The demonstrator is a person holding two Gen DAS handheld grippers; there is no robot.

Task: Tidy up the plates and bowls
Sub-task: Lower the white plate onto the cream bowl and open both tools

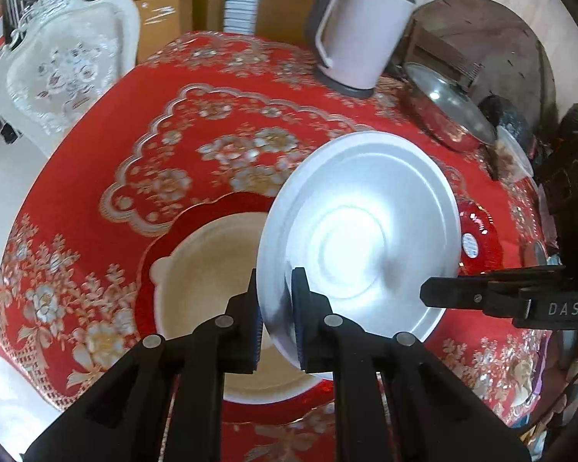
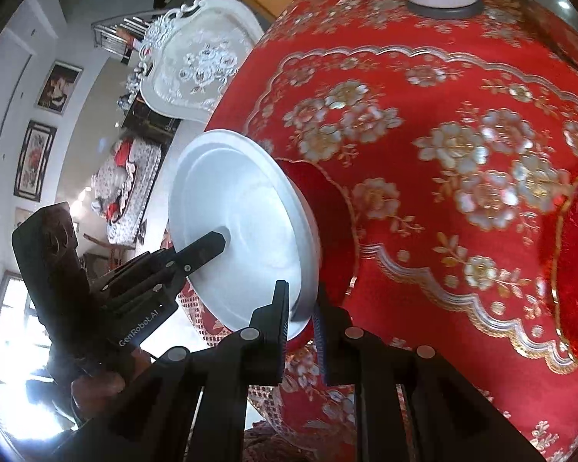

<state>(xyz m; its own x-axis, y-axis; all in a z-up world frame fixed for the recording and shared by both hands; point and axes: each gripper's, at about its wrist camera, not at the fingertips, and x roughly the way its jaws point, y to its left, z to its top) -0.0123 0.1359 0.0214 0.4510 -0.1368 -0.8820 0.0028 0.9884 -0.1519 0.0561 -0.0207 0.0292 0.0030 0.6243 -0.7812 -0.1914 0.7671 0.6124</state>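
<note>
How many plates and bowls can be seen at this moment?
4: a white plate held by both grippers, a cream bowl on a red plate below, and a red glass dish behind. Others may be hidden.

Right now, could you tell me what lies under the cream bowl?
A red scalloped plate lies under the cream bowl; its centre is covered, and the lifted white plate hides its right side.
</note>
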